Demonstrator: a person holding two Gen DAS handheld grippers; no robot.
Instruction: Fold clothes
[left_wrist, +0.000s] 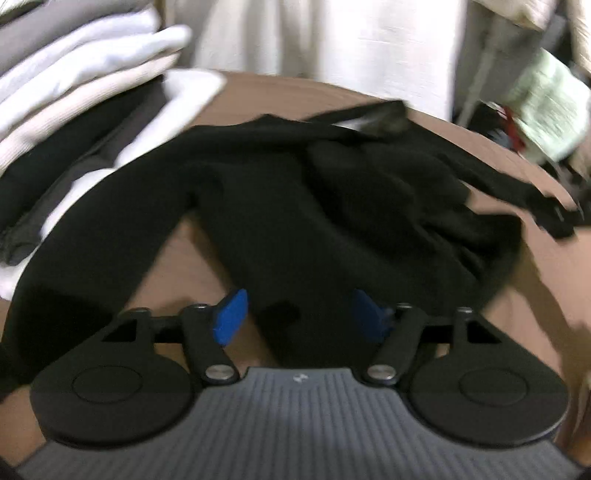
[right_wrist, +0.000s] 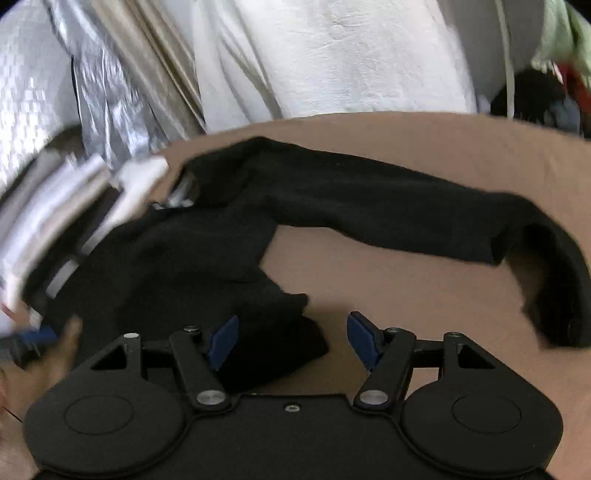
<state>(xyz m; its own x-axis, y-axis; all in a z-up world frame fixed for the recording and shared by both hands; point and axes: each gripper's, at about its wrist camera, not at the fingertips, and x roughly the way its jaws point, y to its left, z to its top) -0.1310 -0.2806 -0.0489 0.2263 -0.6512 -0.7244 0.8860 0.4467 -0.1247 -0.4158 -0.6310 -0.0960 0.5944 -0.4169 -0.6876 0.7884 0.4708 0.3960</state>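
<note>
Blurred: folded stack (left_wrist: 74, 110) at upper left, uncountable. One black garment (left_wrist: 295, 206) on table (right_wrist: 406, 277), cut off lower left. Both tongs, left (left_wrist: 297, 317) and right (right_wrist: 291, 338), wide open, empty.

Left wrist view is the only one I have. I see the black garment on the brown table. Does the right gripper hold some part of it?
Observer: No, the right gripper is open; a fold of the black garment lies under the gap, not pinched.
Operator: Where goes the long sleeve?
Observer: It stretches right across the table, and its end bends back toward the camera.
Operator: What is behind the folded stack?
Observer: A crinkled silver sheet.
</note>
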